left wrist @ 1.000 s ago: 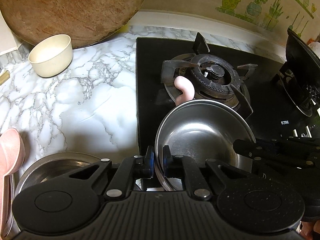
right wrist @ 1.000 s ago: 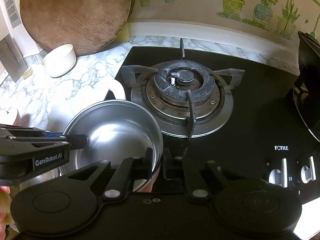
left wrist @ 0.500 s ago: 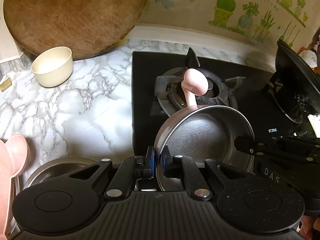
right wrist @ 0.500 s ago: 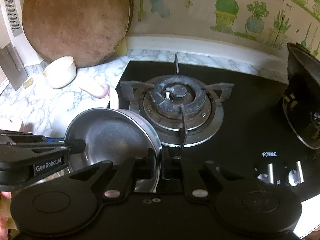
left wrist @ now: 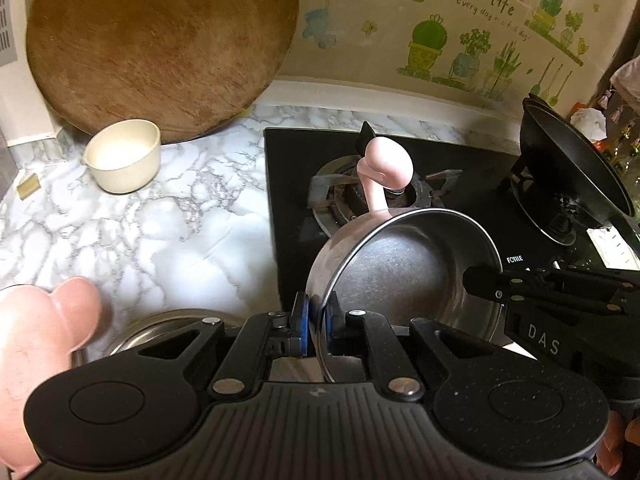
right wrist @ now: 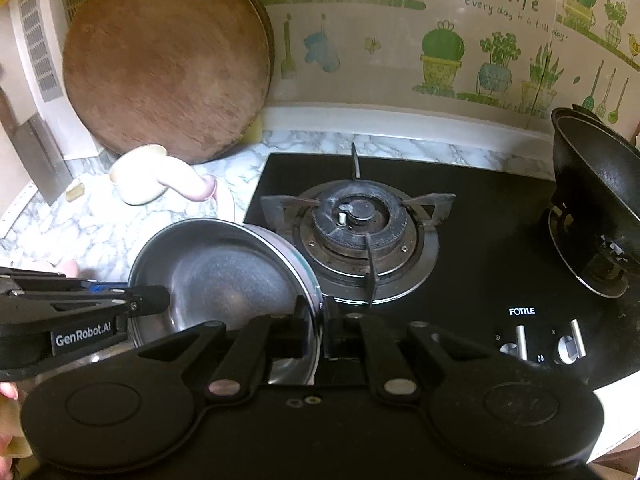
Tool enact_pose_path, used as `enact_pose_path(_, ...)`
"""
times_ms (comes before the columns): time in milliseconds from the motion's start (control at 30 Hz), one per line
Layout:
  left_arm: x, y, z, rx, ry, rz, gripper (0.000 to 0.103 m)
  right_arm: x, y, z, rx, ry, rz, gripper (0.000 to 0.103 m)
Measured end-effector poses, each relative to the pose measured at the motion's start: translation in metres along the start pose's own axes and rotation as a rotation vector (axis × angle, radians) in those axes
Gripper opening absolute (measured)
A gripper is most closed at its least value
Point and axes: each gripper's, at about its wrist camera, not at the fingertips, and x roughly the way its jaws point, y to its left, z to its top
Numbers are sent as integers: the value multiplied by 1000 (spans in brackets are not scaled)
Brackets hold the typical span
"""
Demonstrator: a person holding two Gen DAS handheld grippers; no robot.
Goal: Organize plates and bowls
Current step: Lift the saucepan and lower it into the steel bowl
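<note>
You hold a steel bowl (left wrist: 404, 272) with a pink handle (left wrist: 384, 172) between both grippers, tilted above the edge of the black gas hob (right wrist: 460, 240). Your left gripper (left wrist: 316, 330) is clamped on the bowl's near rim; your right gripper (right wrist: 320, 328) is clamped on the rim's opposite side. A second steel bowl (left wrist: 160, 330) sits below on the marble worktop (left wrist: 160, 232). A cream bowl (left wrist: 124, 156) stands near a round wooden board (left wrist: 160, 44) leaning on the wall.
</note>
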Motion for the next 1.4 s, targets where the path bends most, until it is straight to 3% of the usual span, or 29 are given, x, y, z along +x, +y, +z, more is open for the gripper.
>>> enact_pose_path(633,-57,84,-36,-13,108,59,7,-21,98,-24,8,67,77,9)
enact_pose_path(1000,-49,112,-51,-45,191,78,7,-6,129,-40,14,159,108,9)
enact_pose_path(1400,-16,121,-49,-64,241,86,7,27,123,-43,51,241,119,9)
